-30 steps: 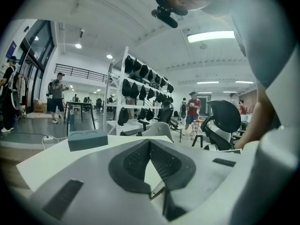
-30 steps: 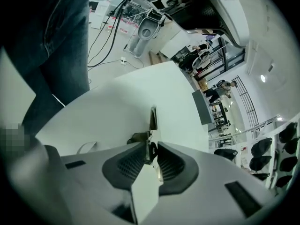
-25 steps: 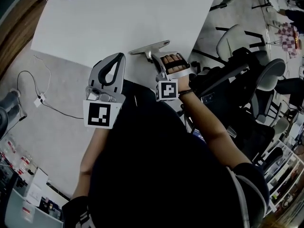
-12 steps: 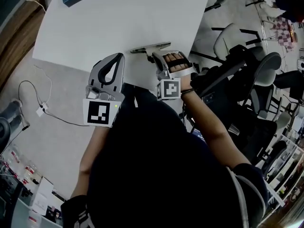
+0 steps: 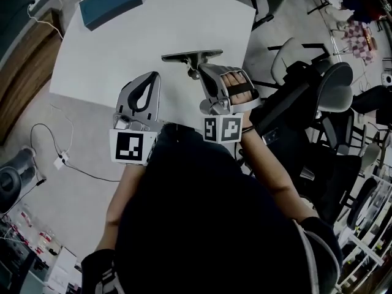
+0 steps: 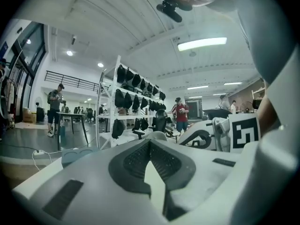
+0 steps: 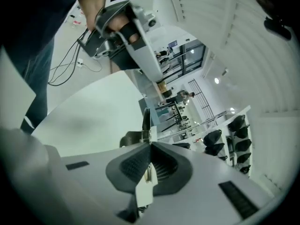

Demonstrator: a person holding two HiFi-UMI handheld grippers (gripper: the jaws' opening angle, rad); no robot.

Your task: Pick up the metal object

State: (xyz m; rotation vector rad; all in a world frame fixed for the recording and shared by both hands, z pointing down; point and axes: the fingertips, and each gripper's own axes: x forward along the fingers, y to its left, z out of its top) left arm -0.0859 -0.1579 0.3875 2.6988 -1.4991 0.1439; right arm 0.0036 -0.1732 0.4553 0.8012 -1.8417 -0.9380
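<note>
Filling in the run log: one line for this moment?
right gripper: shut on metal object | metal object: held above white table | left gripper: shut, empty

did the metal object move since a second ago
Yes. The metal object, clamped in the right gripper, now sits farther from the near edge of the white table in the head view and looks lifted off it.

1. A white table [image 5: 122, 48] stands on grey floor [image 5: 55, 158], with wooden flooring [image 5: 21, 72] at its left.
2. Office chairs [image 5: 300, 51] crowd the right side.
3. White shelving [image 6: 98, 116] (hung with dark bags) stands under a strip light [image 6: 201, 43].
4. Tall windows [image 6: 28, 46] line the left wall.
</note>
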